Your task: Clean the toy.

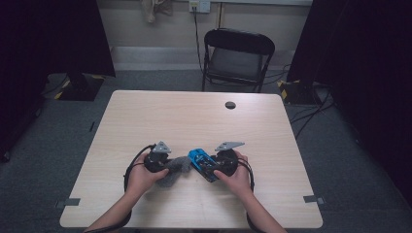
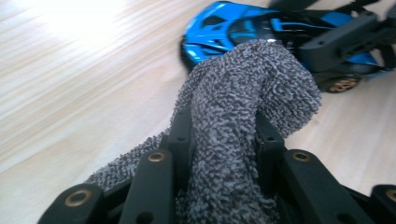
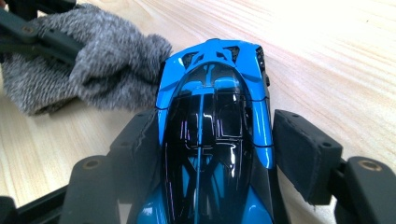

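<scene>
A blue and black toy car [image 1: 199, 156] [image 3: 212, 84] lies near the front middle of the table, and my right gripper [image 1: 208, 167] [image 3: 215, 135] is shut on its sides. The car's nose points toward a grey fluffy cloth [image 1: 182, 164] [image 3: 107, 60] [image 2: 252, 79]. My left gripper [image 1: 172, 166] [image 2: 224, 126] is shut on that cloth, which bulges out past the fingertips. The cloth's folded end touches the car's [image 2: 243, 28] nose. In the left gripper view, one of the right gripper's fingers [image 2: 345, 44] lies along the car's side.
The light wooden table [image 1: 194, 116] has a round cable hole [image 1: 230, 105] near its far edge. A black folding chair [image 1: 238, 53] stands behind it. Dark curtains and stands flank the table, and cables lie on the floor at the right [image 1: 311, 111].
</scene>
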`<state>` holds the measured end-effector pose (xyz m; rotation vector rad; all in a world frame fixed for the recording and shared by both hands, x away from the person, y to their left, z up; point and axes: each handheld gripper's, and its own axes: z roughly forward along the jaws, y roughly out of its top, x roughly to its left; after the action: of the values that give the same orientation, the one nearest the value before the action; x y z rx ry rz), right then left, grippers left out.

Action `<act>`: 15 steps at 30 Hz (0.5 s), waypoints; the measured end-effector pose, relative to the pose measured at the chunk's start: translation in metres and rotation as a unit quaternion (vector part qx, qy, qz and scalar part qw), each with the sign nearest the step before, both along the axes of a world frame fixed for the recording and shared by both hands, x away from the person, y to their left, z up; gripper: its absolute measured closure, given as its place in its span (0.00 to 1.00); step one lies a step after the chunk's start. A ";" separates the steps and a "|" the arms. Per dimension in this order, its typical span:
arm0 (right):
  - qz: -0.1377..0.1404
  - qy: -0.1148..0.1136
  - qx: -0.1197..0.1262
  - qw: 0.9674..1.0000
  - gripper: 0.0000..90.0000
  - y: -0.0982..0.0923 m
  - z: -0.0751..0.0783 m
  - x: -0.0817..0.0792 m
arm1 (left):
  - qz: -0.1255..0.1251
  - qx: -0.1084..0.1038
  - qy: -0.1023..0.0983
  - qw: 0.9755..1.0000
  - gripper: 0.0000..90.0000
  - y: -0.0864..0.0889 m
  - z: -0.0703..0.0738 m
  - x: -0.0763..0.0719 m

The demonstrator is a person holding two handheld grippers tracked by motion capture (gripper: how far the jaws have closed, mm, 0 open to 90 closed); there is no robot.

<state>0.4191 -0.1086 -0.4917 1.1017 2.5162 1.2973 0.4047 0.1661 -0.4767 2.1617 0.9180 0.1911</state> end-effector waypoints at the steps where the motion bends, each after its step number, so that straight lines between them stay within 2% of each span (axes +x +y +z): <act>1: 0.000 0.000 -0.001 1.000 0.37 0.000 0.000 0.000 | 0.003 -0.001 -0.001 1.000 0.74 0.002 0.000 0.001; 4: -0.001 -0.001 0.001 1.000 0.37 0.000 0.000 0.000 | 0.005 0.000 -0.002 1.000 0.74 0.005 0.001 0.000; 7: -0.002 0.000 0.003 1.000 0.36 0.000 -0.001 -0.001 | -0.006 -0.002 0.000 1.000 0.74 0.003 0.004 -0.006; 8: -0.002 0.002 0.005 1.000 0.36 -0.001 -0.001 0.000 | -0.023 -0.005 -0.001 1.000 0.74 0.000 0.007 -0.012; 11: -0.005 0.006 0.009 1.000 0.36 -0.001 -0.002 0.000 | -0.034 -0.012 -0.001 0.999 0.74 -0.005 0.009 -0.018; 12: -0.004 0.009 0.004 1.000 0.36 0.000 -0.001 0.001 | -0.051 -0.015 0.003 0.999 0.74 -0.013 0.009 -0.026; 15: -0.004 0.008 0.001 1.000 0.36 0.000 0.000 0.001 | -0.065 -0.019 0.006 0.998 0.74 -0.020 0.008 -0.032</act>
<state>0.4198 -0.1086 -0.4915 1.1258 2.5208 1.2944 0.3726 0.1461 -0.4689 2.1806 0.7773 0.0961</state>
